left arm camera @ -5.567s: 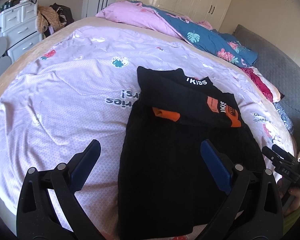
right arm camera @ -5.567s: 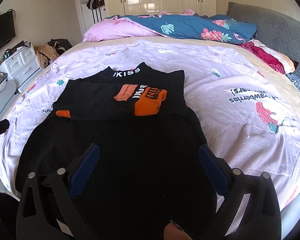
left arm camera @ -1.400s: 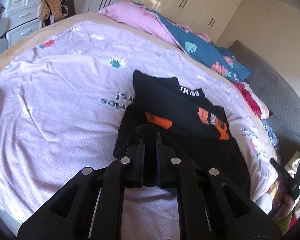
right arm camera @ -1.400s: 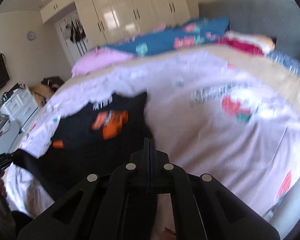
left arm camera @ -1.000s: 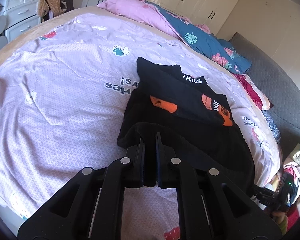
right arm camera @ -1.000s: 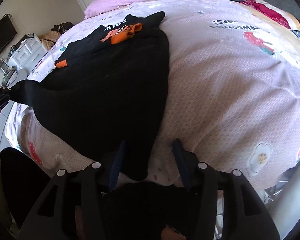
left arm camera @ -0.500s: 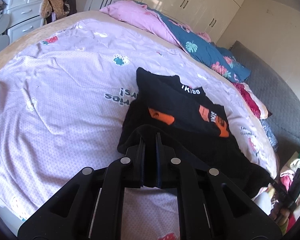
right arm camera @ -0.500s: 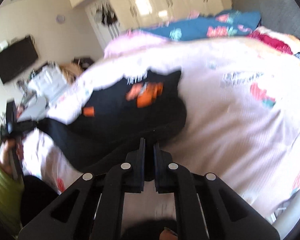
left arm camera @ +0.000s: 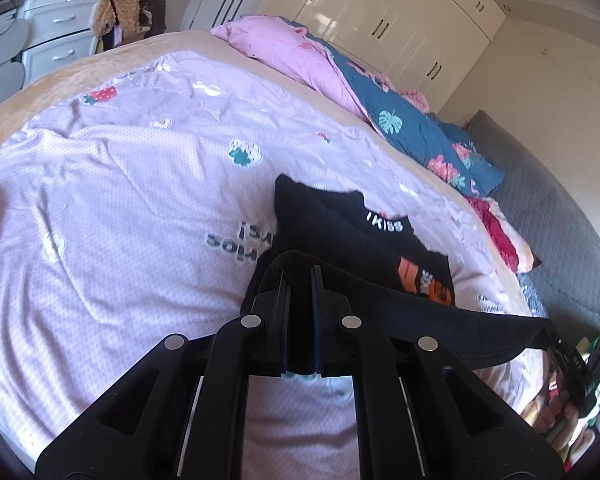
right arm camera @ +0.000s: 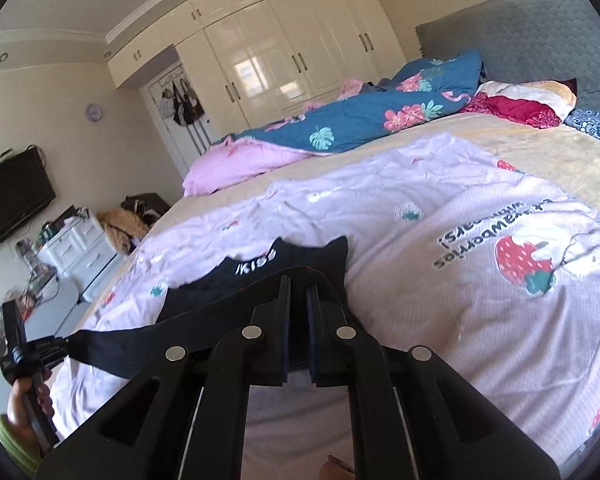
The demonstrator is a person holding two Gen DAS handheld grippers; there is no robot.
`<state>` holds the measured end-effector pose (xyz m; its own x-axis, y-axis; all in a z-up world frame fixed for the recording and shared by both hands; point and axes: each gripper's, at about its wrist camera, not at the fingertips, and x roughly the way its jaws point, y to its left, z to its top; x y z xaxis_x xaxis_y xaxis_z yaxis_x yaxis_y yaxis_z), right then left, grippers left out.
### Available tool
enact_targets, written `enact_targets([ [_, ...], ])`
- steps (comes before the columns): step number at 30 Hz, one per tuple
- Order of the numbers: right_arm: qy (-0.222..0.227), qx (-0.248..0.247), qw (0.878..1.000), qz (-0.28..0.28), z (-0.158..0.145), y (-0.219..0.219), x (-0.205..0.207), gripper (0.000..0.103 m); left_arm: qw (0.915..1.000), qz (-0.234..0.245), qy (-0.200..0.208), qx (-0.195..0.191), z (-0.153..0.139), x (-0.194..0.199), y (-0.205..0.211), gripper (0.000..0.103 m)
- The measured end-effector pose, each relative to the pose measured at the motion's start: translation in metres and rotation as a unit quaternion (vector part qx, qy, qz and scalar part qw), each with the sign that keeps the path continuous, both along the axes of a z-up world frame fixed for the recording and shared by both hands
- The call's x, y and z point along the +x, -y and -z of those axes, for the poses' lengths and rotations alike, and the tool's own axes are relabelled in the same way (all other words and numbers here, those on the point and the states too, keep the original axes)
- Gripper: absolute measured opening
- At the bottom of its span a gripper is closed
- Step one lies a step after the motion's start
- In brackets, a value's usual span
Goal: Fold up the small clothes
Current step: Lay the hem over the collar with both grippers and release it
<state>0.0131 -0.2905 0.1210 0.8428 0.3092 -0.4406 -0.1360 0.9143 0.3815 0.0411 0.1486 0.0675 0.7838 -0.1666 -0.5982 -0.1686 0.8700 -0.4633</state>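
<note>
Black garment [left arm camera: 340, 232] on bed [left arm camera: 120, 200]: near hem now lifted, stretched taut. Left gripper [left arm camera: 300, 276] jaws clamped on one corner; right gripper [right arm camera: 298, 284] jaws, open a second ago, now pinch other.

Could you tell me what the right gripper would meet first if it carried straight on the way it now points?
Probably the black garment it already pinches, then the lilac sheet; depth is unclear.
</note>
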Motion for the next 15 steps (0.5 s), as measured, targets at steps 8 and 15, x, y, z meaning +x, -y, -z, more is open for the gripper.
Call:
enact_targets([
  [8, 0.007, 0.026, 0.999, 0.027, -0.006, 0.001, 0.035, 0.006, 0.9997, -0.014, 0.018, 0.007, -0.017, 0.032, 0.002, 0.003],
  [15, 0.002, 0.039, 0.998, 0.048, -0.001, -0.002, 0.066, 0.006, 0.9994, -0.023, 0.019, 0.020, -0.019, 0.061, 0.001, 0.003],
])
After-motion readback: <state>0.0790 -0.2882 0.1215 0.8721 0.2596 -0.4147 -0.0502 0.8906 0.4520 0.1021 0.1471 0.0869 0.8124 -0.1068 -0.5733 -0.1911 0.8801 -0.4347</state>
